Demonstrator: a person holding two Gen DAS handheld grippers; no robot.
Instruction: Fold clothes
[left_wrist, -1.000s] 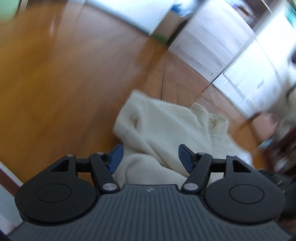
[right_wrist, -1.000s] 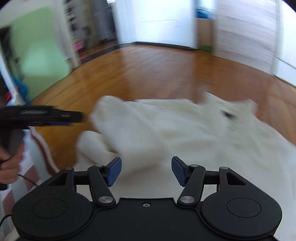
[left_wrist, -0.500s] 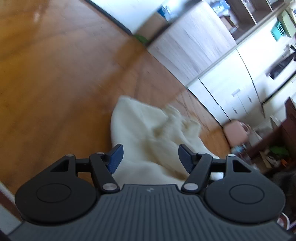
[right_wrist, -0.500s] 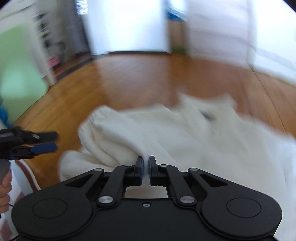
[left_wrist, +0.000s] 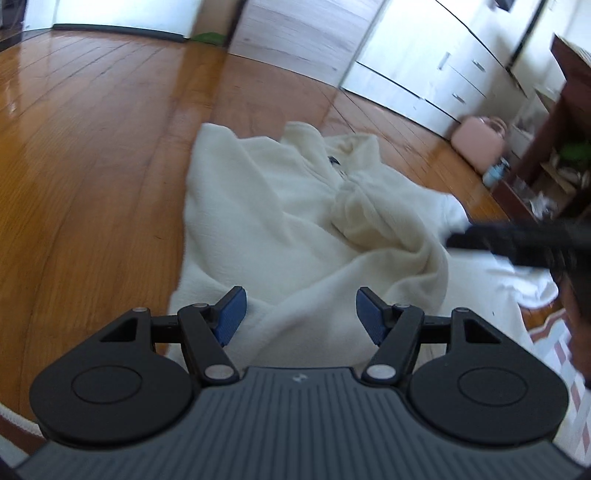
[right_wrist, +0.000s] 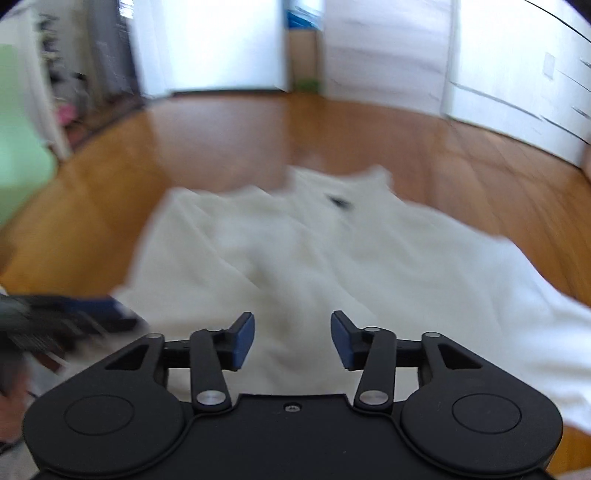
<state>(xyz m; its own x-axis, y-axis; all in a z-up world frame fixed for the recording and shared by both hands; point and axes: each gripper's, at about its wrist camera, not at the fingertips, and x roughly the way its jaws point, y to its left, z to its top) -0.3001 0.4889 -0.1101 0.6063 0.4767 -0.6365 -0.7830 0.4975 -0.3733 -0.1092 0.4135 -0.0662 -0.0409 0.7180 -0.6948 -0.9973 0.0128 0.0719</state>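
Observation:
A cream white garment (left_wrist: 295, 214) lies rumpled on the wooden floor, a small dark label near its collar. The same garment (right_wrist: 314, 251) fills the middle of the blurred right wrist view. My left gripper (left_wrist: 298, 317) hovers over the near edge of the cloth, open, with nothing between its blue pads. My right gripper (right_wrist: 291, 339) is above the cloth too; its jaws are opening and nothing is pinched between them. The right gripper also appears as a dark blurred shape (left_wrist: 517, 240) at the right of the left wrist view, and the left gripper (right_wrist: 66, 321) at the left of the right wrist view.
Wooden floor (left_wrist: 92, 155) surrounds the garment. White drawers (left_wrist: 436, 66) line the far wall, with a pink case (left_wrist: 480, 140) and a dark wooden shelf (left_wrist: 554, 140) at the right. A patterned rug edge (left_wrist: 554, 343) lies near right. A hand (right_wrist: 11, 398) shows at the left.
My right gripper shut half a second ago and has come open again. The left view has rolled and swung across, so the garment now lies straight ahead and the right gripper has entered it.

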